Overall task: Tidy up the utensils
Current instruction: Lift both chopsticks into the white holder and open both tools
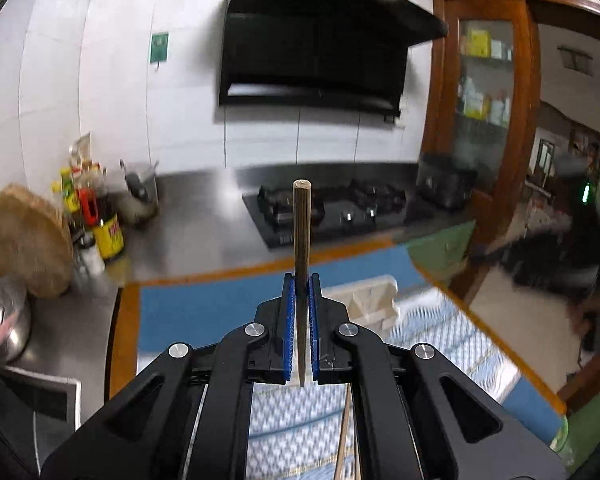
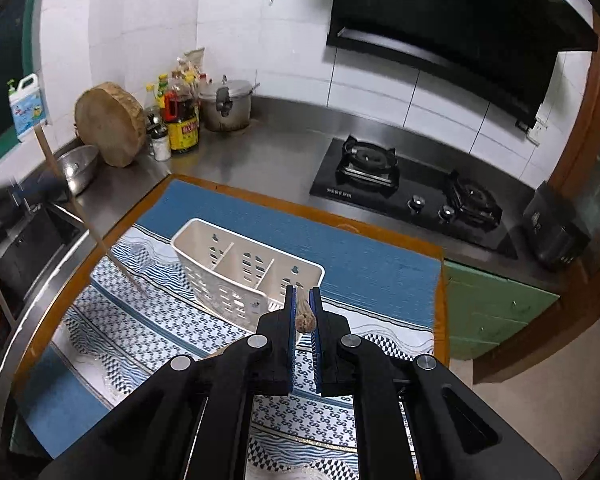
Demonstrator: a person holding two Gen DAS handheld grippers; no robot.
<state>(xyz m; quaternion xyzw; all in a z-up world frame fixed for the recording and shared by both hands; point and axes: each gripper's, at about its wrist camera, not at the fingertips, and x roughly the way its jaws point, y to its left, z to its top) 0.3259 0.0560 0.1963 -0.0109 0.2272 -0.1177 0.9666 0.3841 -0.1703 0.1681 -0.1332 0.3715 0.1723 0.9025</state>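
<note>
Left wrist view: left gripper (image 1: 302, 280) is clamped on a wooden chopstick (image 1: 301, 232), thick end projecting past the fingertips, apparently for carrying. Right gripper (image 2: 303, 292) is closed on another chopstick's butt end (image 2: 305, 318), between the pads, just above the white utensil caddy (image 2: 236, 268) standing on the patterned mat (image 2: 148, 320).

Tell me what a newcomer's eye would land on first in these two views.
A wooden chopstick stands clamped in the left gripper, pointing up in front of the stove. Below the right gripper, which is shut on another wooden stick, a white utensil holder lies on the blue patterned mat.
</note>
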